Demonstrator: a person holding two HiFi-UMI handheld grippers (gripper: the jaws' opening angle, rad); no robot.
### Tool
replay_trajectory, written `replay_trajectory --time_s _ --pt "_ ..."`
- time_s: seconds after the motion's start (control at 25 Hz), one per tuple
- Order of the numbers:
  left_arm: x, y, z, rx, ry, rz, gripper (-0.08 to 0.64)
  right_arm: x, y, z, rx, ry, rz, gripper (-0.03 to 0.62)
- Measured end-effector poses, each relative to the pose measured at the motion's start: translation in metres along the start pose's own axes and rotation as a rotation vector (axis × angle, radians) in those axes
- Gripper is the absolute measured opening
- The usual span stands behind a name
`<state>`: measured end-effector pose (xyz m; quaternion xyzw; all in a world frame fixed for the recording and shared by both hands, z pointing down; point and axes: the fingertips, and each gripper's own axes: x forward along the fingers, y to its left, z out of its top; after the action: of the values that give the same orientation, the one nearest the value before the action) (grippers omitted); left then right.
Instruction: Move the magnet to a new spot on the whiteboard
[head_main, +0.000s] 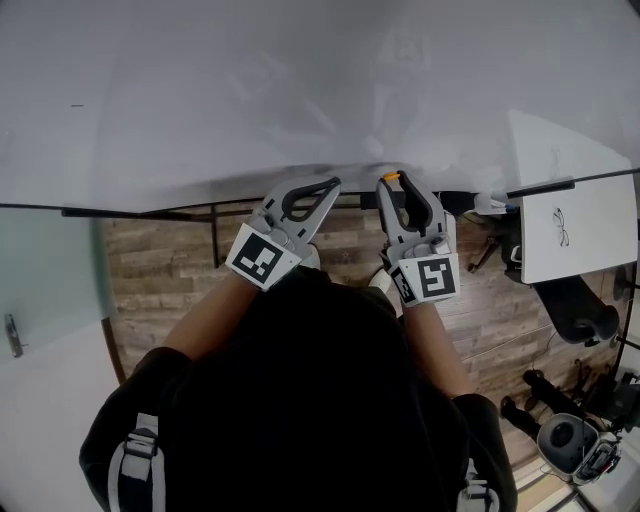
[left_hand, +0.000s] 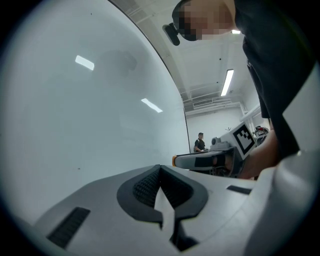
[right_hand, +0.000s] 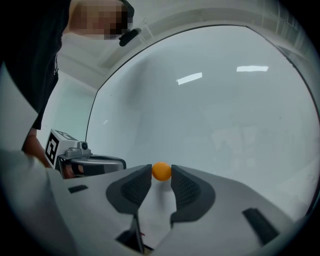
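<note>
While the right gripper (head_main: 393, 188) clamps the small round orange magnet (right_hand: 161, 171) close to the glossy white whiteboard (right_hand: 225, 115) and the left gripper (left_hand: 160, 170) sits with jaws together and empty, the grab looks done and the placing at a new spot not yet.

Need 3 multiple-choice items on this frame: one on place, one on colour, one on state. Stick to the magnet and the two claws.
1. Where is the magnet?
A. on the floor
B. between the tips of the right claw
C. on a chair

2. What colour is the magnet?
A. blue
B. orange
C. green

3. What state is the left claw in?
A. wide open
B. shut on a pen
C. shut, nothing in it

Key:
1 B: the right gripper view shows both tips pressed on it, in front of the whiteboard.
2 B: it is orange in that view and in the head view.
3 C: the left gripper view shows its tips meeting with nothing between them.
</note>
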<state>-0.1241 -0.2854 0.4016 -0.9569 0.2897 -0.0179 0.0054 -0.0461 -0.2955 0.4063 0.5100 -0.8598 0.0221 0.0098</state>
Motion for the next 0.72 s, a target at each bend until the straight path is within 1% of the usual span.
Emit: replay_trajectory --time_s 0.4,0.72 --pt "-0.028 0.029 0.000 -0.010 -0.005 -0.009 0.002 0.032 0.027 0.003 -0.017 -0.003 -0.053 0.120" --pt "-0.034 0.038 -0.003 -0.025 -0.008 -0.039 0.002 0.037 0.026 0.000 -0.042 -0.010 -0.156 0.121"
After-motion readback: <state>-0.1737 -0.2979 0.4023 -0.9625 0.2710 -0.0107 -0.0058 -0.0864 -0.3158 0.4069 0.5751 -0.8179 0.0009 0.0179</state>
